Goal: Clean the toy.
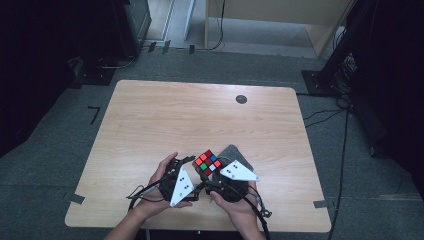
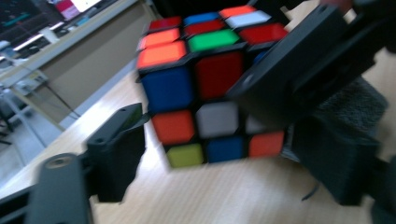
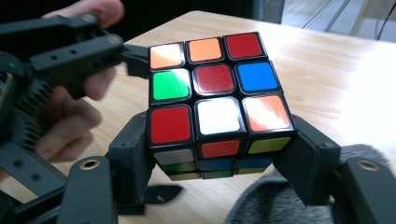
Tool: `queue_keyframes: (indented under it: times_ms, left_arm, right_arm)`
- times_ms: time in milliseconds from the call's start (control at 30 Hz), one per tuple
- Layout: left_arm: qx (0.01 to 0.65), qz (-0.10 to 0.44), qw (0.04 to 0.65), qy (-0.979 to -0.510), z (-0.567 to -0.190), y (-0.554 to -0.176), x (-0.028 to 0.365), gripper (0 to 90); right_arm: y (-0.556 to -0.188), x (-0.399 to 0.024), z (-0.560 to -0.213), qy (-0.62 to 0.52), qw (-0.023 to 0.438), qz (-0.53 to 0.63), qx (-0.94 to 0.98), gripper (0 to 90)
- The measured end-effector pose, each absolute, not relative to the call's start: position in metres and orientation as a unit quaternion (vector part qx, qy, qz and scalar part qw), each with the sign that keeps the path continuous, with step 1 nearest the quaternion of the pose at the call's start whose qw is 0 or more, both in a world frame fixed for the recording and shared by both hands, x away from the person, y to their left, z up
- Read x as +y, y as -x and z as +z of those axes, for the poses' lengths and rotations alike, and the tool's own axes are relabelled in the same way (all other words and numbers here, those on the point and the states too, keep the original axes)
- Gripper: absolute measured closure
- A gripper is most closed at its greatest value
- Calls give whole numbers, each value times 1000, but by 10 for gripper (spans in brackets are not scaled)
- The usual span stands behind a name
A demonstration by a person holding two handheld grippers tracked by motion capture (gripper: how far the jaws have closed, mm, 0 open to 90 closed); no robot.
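Observation:
A scrambled Rubik's cube (image 1: 208, 162) is held just above the wooden table (image 1: 200, 120) near its front edge. In the right gripper view, my right gripper (image 3: 219, 140) is shut on the cube (image 3: 215, 88), with one jaw pressed on each side of its lower layer. My left gripper (image 1: 192, 166) comes in from the left. In the left gripper view the cube (image 2: 205, 88) sits close ahead of the left gripper (image 2: 219, 130), whose left jaw stands apart from the cube, so the gripper is open. In the right gripper view one left jaw tip reaches the cube's far left corner.
A grey fuzzy cloth (image 1: 231, 151) lies on the table beside and under my right gripper (image 1: 214, 174). A small black round cap (image 1: 241, 99) sits in the tabletop at the far right. Dark stands and cables line the floor at the right.

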State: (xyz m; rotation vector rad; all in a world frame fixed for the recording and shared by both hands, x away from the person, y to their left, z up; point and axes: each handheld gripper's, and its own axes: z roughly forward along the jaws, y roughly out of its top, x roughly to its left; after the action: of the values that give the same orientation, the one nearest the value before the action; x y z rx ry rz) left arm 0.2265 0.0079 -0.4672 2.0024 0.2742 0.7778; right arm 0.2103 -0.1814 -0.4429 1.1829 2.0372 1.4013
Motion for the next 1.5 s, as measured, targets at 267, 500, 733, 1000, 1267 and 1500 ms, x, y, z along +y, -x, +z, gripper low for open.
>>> queue_keyframes:
  times_ms: [267,500,733,1000,1267,1500]
  left_arm:
    - [146,285,506,-801,-464,-233,19,342]
    - [192,267,514,-792,-461,-248,44,345]
    - [216,244,532,-782,-458,-254,58,345]
    - [223,221,553,-772,-453,-256,69,345]
    - [222,214,559,-770,-452,-256,72,345]
    - [217,213,555,-774,-454,-256,71,345]
  right_arm:
    - [-212,-185,-444,-415,175,532,718,288]
    - [-221,-221,-434,-419,227,542,692,247]
    - [-248,-222,-490,-437,208,375,791,228]
    - [-255,-219,-515,-422,177,329,826,231]
    - [-255,-232,-518,-434,178,354,809,417]
    - [-259,-252,-517,-456,199,364,788,761]
